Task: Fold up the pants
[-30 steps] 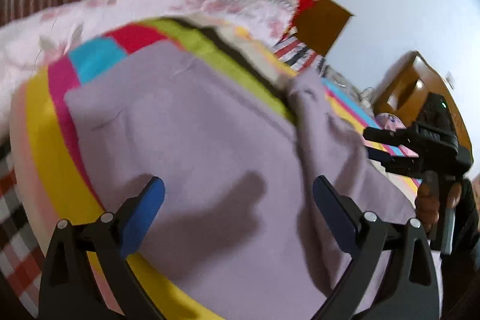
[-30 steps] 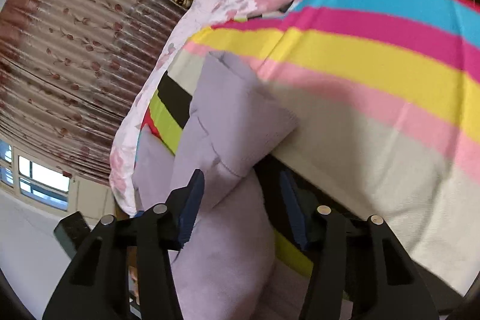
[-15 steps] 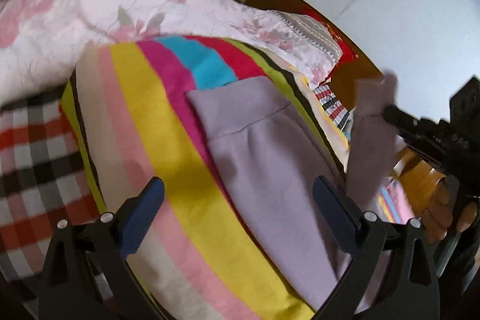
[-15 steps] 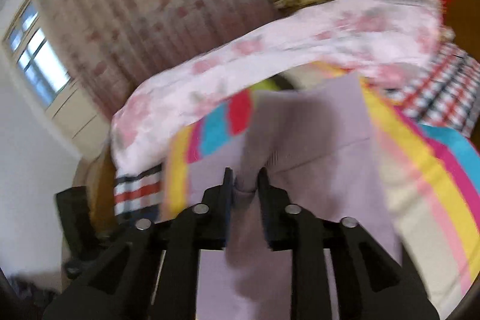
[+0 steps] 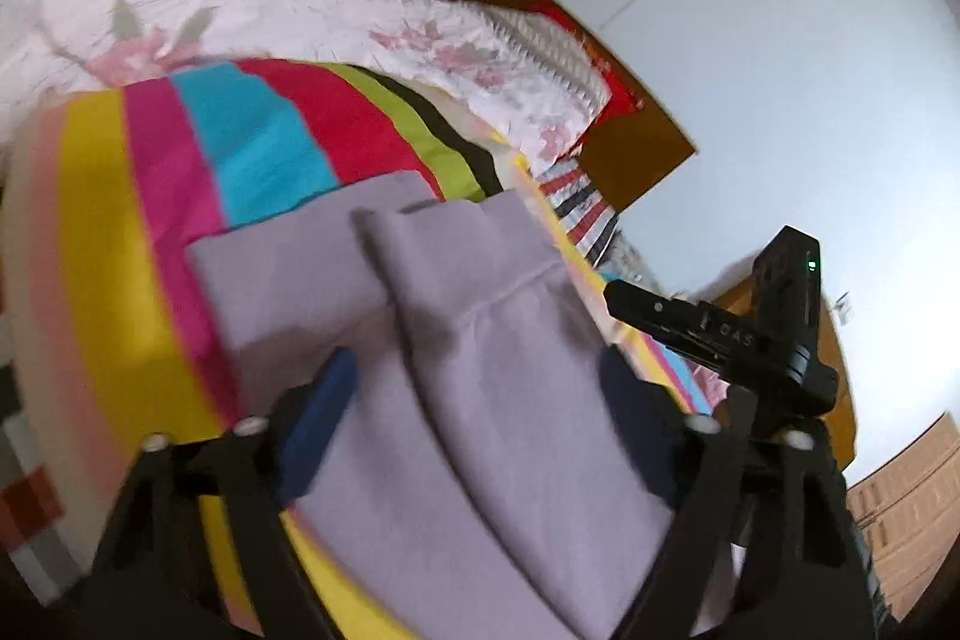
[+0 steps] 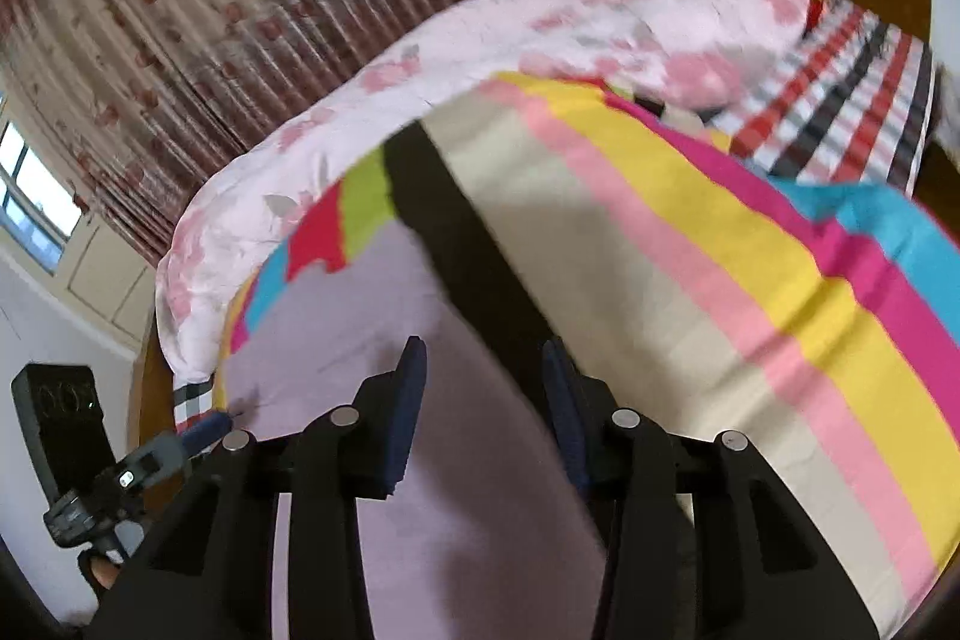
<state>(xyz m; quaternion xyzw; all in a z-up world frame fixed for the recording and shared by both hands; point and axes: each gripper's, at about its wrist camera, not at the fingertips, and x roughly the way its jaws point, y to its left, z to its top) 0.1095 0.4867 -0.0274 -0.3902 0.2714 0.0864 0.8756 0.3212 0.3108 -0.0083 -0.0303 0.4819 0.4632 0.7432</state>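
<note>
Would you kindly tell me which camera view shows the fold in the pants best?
The left wrist view: the pants show one layer lying over another. The right wrist view shows only a flat stretch of the pants.

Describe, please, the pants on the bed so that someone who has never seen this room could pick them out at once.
Find the bed, with its pink floral quilt bunched along the far side and a bright striped blanket spread in front of it. The pants lie on that blanket, partly folded. They are the only plain fabric there: one pale lilac colour, no stripes, flowers or checks.
</note>
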